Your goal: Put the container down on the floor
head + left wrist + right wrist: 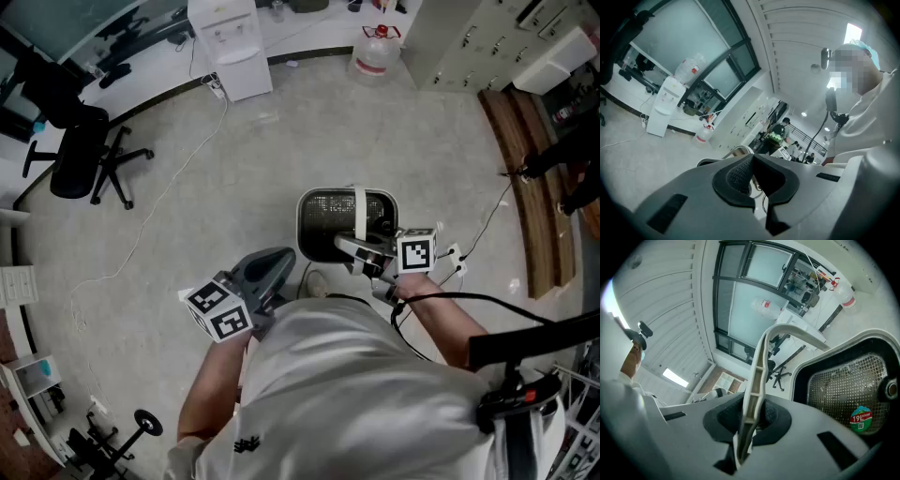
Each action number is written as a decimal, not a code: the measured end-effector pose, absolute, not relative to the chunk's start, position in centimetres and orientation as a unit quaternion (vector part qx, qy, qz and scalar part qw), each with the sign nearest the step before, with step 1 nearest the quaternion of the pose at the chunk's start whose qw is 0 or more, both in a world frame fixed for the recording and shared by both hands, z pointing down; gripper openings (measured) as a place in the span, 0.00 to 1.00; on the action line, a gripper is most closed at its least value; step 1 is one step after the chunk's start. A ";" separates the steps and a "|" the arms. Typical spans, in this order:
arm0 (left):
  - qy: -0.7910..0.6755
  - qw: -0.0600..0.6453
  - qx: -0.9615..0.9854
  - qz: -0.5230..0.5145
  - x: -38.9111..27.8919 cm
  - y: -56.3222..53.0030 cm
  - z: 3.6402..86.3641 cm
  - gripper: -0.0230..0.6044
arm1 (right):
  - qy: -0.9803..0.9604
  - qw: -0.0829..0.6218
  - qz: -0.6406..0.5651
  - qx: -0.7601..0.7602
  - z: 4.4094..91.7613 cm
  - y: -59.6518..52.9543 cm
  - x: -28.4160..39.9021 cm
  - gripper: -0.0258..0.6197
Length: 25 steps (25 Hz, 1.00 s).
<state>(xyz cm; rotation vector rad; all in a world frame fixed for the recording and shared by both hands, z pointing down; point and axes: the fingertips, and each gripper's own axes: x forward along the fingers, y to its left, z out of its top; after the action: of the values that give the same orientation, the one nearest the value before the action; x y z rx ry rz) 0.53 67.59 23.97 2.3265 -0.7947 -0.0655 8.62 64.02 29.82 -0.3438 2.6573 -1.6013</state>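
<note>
A large indoor room with a pale grey speckled floor [281,141], seen from above. A black wheeled office chair [84,155] stands at the left, near a long white cable [159,202] trailing across the floor. A white water dispenser [230,42] stands at the far wall, with a water jug [375,52] on the floor to its right, beside pale lockers [469,37]. Brown wooden boards [525,187] lie at the right. Tall dark-framed windows [693,42] rise to a white ribbed ceiling [801,37] with a bright light panel [853,32].
</note>
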 end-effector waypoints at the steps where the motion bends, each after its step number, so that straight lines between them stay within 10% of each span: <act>1: -0.302 0.332 0.893 -0.028 0.8 67.5 23.8 0.05 | 0.849 0.012 -0.517 -0.107 30.0 64.2 8.7 0.07; 25: -0.272 0.333 0.903 -0.021 -2.3 52.9 26.0 0.05 | 0.848 -0.019 -0.513 -0.132 32.3 50.1 6.7 0.07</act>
<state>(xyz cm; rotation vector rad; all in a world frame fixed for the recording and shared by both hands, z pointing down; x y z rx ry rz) -2.29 52.89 25.98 2.3573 -0.7107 -0.0552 6.67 50.14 32.34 -0.4189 2.6968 -1.6309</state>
